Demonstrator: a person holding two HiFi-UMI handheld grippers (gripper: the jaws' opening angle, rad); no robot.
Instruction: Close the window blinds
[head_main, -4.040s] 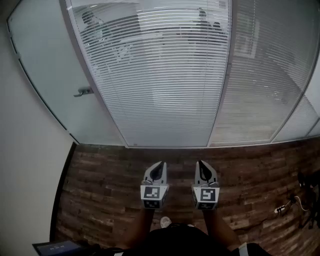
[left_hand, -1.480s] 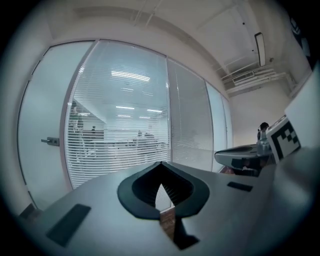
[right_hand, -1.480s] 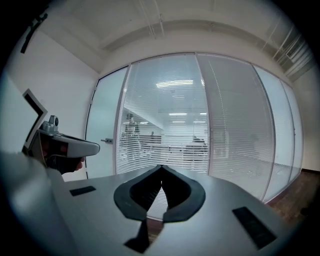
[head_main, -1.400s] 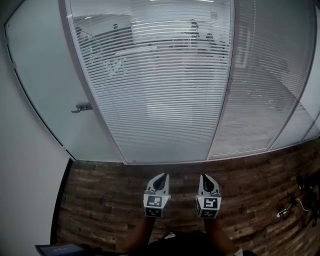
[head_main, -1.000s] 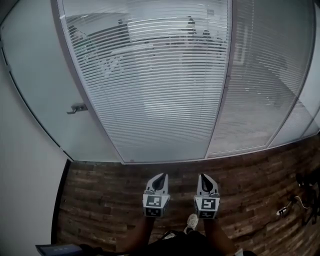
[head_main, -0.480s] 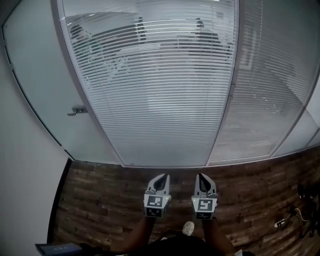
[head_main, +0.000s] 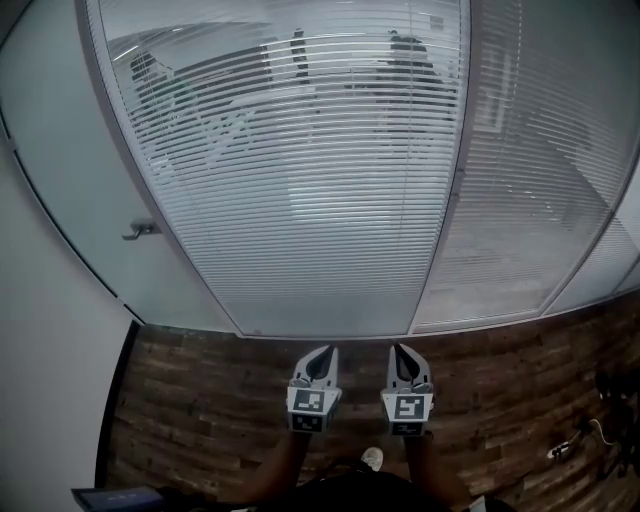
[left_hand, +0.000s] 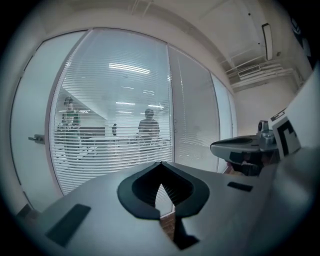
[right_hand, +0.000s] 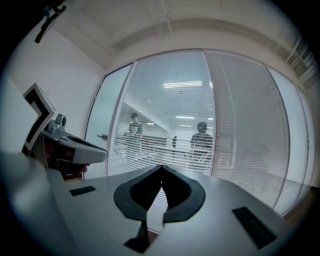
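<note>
my left gripper (head_main: 322, 353) and my right gripper (head_main: 401, 351) are held side by side at waist height over the wooden floor (head_main: 200, 400), each with its jaws pressed together at the tips and nothing between them. in the left gripper view the jaws meet in a closed point (left_hand: 160, 165), with the right gripper (left_hand: 250, 147) alongside; the right gripper view shows the same closed point (right_hand: 161, 168). both point toward the window blinds (head_main: 300, 200), which hang behind the glass partition straight ahead, well apart from the jaws. the slats of this centre panel stand open enough that i can see through to a lit room, where a person (left_hand: 148, 124) stands beyond a table. the narrower blind panel (head_main: 520, 200) to the right looks more opaque. to the left is a frosted glass door (head_main: 70, 170) with a lever handle (head_main: 140, 230). a white shoe (head_main: 371, 458) shows below the grippers, and cables (head_main: 590, 432) lie on the floor at far right.
</note>
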